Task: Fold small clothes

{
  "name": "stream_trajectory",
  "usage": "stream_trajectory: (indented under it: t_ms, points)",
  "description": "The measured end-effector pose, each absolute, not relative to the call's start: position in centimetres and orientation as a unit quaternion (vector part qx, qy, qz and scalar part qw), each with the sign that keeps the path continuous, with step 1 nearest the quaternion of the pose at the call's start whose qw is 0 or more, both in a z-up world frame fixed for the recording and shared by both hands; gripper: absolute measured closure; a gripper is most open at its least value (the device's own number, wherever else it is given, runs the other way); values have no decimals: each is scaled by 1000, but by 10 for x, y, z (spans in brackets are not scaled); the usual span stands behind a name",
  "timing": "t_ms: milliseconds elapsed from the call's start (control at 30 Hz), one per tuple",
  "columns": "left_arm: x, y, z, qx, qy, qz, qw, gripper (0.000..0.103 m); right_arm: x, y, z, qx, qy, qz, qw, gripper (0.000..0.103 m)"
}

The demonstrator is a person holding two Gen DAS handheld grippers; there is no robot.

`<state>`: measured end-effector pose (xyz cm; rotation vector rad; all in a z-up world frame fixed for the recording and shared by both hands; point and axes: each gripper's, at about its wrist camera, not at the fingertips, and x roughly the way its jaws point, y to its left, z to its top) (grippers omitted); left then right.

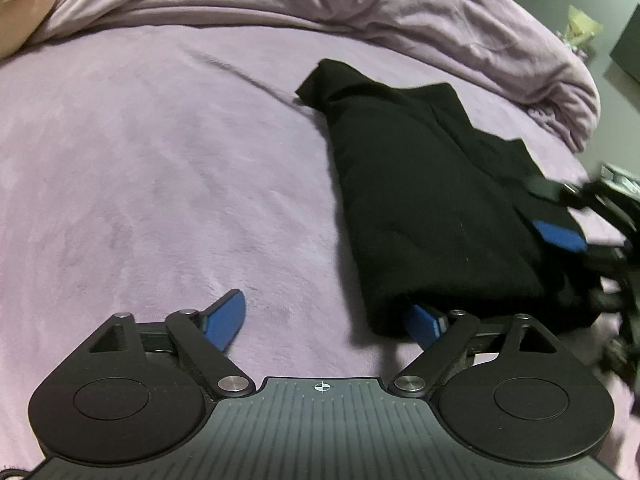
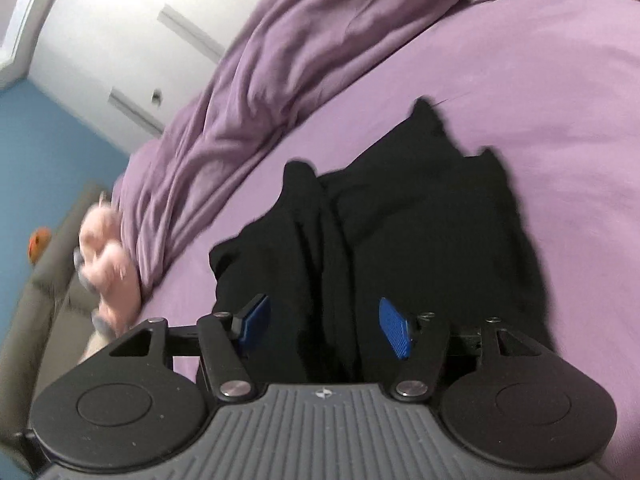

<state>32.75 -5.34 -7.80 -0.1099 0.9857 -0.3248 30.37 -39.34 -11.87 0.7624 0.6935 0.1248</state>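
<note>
Left gripper (image 1: 324,320): jaws spread wide, nothing between them. Its left blue finger (image 1: 226,320) lies over bare purple bedsheet (image 1: 160,180); its right blue finger (image 1: 424,322) is partly tucked under the near edge of the black garment (image 1: 420,200).

Black garment: folded into a long bundle on the sheet, ahead and to the right of the left gripper, running away from it toward the crumpled purple blanket (image 1: 360,4) at the far side. A pink soft toy (image 1: 24,4) sits far left.

Right gripper (image 2: 324,328): jaws wide apart, clamping nothing. The black garment (image 2: 380,220) lies directly ahead and beneath it, filling the gap between the blue fingers (image 2: 394,332); whether they touch the cloth cannot be told. In the left wrist view, one blue finger of the right gripper (image 1: 560,236) rests at the garment's right edge.
</note>
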Motion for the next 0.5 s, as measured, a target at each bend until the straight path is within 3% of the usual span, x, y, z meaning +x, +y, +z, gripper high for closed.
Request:
stream_trajectory:
  t_ms: [200,267,333,500]
  points:
    - [328,-56,-81,-46,470,-160,867,7,335,-377,-128,339,364,82,864,45]
    - [328,-55,-82,-51,470,-160,866,6,338,-371,-128,330,368,97,864,53]
    - [328,-55,-82,-53,470,-161,866,6,340,-366,-132,334,373,110,859,69]
    - [329,-54,-81,-53,473,-163,864,6,338,-367,-139,349,375,120,851,91]
